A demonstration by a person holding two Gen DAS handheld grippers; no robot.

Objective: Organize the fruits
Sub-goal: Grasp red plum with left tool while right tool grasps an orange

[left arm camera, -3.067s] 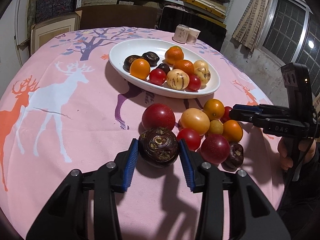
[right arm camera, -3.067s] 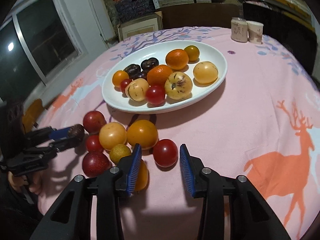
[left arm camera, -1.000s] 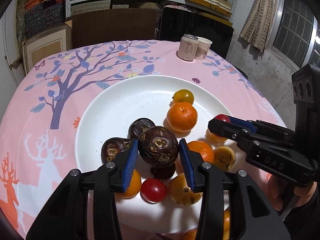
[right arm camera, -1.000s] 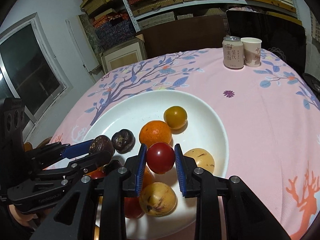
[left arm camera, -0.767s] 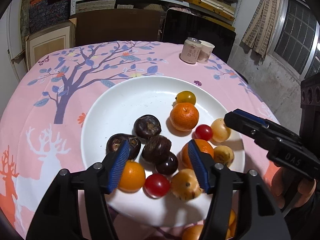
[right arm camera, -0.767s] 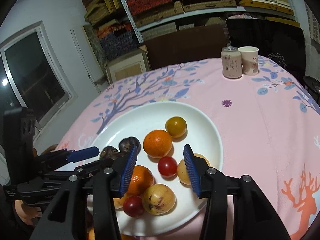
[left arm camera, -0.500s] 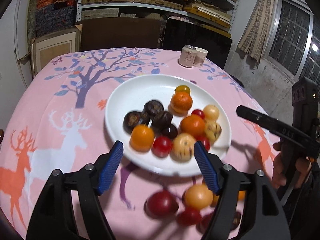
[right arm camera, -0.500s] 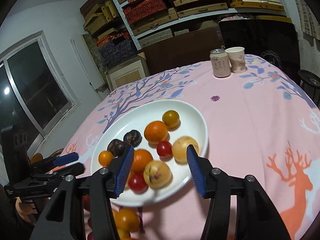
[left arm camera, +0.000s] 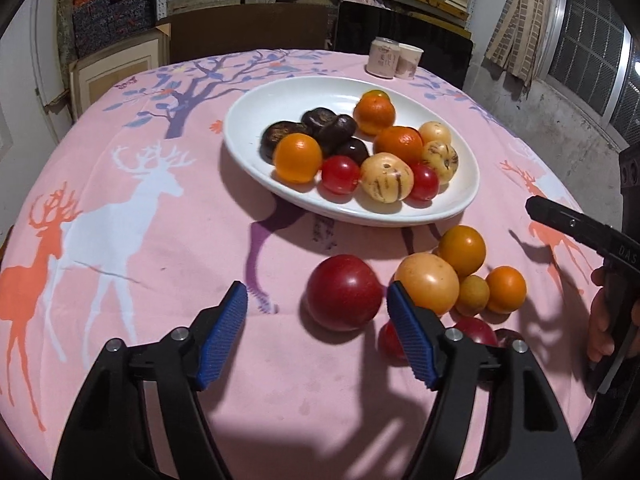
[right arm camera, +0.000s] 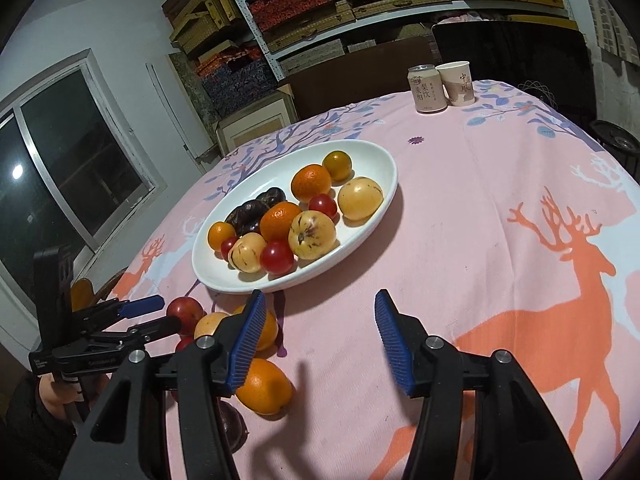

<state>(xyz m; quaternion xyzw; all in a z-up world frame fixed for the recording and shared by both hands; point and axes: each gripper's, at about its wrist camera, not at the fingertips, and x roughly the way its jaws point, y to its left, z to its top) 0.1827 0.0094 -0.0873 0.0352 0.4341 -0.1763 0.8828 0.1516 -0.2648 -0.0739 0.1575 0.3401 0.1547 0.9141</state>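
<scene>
Pink deer tablecloth, shelves behind. White plate already held many fruits; loose pile sat near me. My left gripper was wide, empty, red plum just ahead between the fingers. Right gripper wide too, orange beside its left finger. I judged: center plum, close gently.

Left gripper: jaws spread wide, nothing held, pointing toward 12 o'clock. Right gripper: jaws spread wide, nothing held, pointing toward 12 o'clock. Each is gripped by a hand.
</scene>
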